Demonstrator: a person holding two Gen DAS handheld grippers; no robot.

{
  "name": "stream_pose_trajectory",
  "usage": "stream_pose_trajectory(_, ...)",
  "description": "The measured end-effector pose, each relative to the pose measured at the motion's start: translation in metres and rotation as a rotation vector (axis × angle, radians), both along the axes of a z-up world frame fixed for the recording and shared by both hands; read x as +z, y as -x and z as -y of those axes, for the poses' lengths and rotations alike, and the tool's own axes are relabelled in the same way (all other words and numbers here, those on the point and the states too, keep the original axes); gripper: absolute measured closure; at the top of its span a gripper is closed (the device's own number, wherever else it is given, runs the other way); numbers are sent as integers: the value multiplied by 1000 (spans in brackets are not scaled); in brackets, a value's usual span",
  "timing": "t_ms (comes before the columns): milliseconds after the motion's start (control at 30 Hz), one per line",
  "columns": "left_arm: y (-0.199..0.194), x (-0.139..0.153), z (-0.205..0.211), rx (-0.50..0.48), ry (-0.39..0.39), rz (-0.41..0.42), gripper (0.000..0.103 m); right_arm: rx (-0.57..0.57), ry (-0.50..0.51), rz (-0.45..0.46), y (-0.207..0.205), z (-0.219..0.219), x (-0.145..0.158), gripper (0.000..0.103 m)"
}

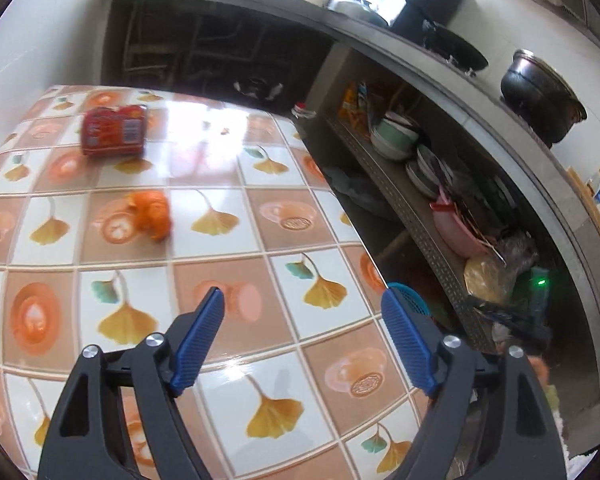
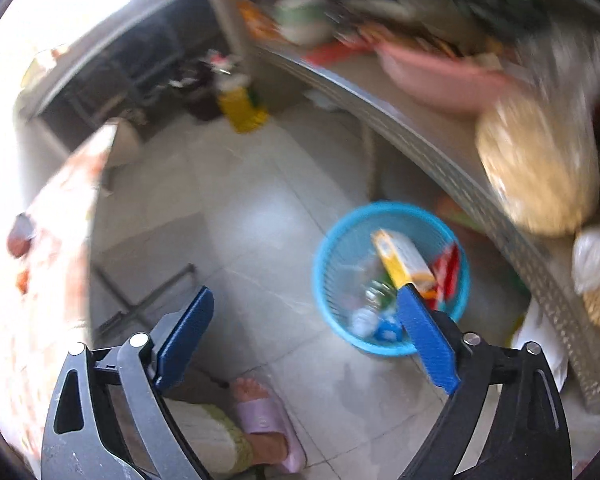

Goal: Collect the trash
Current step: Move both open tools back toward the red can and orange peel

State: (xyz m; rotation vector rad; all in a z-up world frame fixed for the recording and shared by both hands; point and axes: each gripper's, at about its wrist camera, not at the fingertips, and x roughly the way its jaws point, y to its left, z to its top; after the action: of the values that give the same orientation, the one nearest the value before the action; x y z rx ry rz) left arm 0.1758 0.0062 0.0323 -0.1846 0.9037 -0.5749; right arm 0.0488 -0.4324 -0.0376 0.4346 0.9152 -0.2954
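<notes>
Left gripper [image 1: 302,312] over the patterned table [image 1: 228,280], jaws wide apart, holding nothing. On the table: a red packet [image 1: 114,130], print too blurred to read, and orange peel [image 1: 152,214] nearer the gripper, well apart from the packet.

Right gripper [image 2: 304,312] spread, nothing held, above the floor. Blue basket [image 2: 328,240] beside the shelf holds a yellow-white carton [image 2: 404,258], a red wrapper [image 2: 448,272] and other scraps; labels unreadable, frame blurred.
</notes>
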Motion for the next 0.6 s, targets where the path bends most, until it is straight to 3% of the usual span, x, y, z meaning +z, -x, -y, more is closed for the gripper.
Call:
stream_pose_trajectory(133,10,1,-25,50,5,9,14,101,61,58,-13,-42,38,8)
stream_pose_trajectory(300,18,0,-58,121,6,21,9,221,160,63,-37,-102,70,8)
stream_pose_trajectory(467,23,1,-92,196,-12,45,7,315,235,92,-59,-148,87,8)
stream_pose_trajectory(600,25,0,-112,241,-25,69,6,398,212,113,-78,-177,92,8)
